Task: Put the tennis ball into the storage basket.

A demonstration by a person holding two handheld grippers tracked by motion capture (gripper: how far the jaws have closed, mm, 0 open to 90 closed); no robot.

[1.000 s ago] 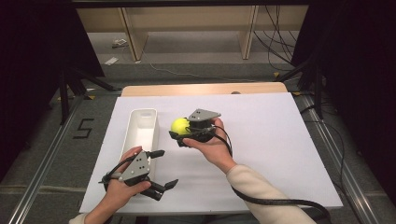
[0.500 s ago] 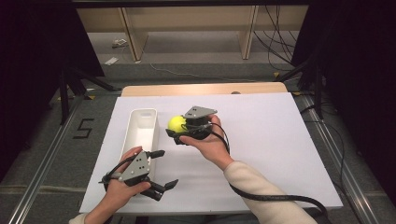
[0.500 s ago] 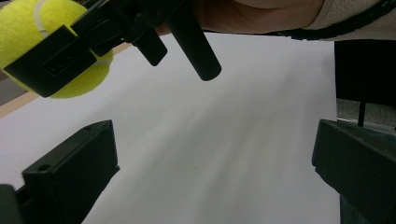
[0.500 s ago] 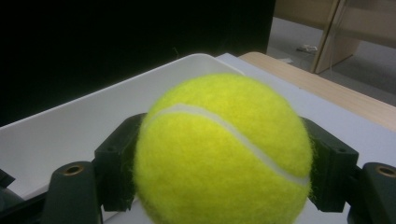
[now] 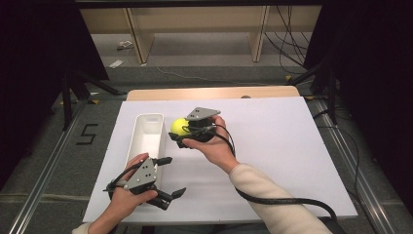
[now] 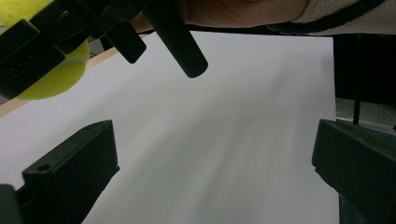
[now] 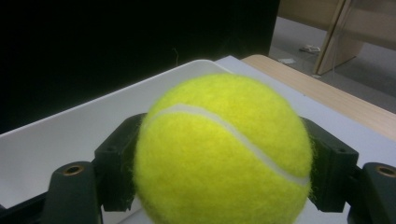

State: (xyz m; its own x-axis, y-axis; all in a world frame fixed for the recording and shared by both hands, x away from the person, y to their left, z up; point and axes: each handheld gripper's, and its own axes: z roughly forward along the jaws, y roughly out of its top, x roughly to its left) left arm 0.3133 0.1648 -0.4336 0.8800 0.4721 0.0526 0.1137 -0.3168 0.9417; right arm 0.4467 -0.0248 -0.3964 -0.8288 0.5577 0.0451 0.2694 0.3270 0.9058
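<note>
A yellow tennis ball [image 5: 178, 126] is held above the white board, and my right gripper [image 5: 179, 132] is shut on it. In the right gripper view the tennis ball [image 7: 223, 151] sits between both black jaws, just beside the long white tray [image 7: 70, 135]. That tray [image 5: 146, 141] lies empty at the left of the board. My left gripper [image 5: 170, 176] stands open near the front left edge with nothing between its fingers [image 6: 70, 177]. The left gripper view looks across the board, with the ball [image 6: 51, 77] at its top left.
A white board [image 5: 272, 146] covers most of the wooden table [image 5: 214, 92]. Metal rails [image 5: 44, 180] run along both sides on the floor. A black cable [image 5: 287, 201] trails from my right gripper past the forearm. The board's right half is bare.
My right gripper has carried the ball a little to the left, closer to the tray. The left gripper has stayed where it was.
</note>
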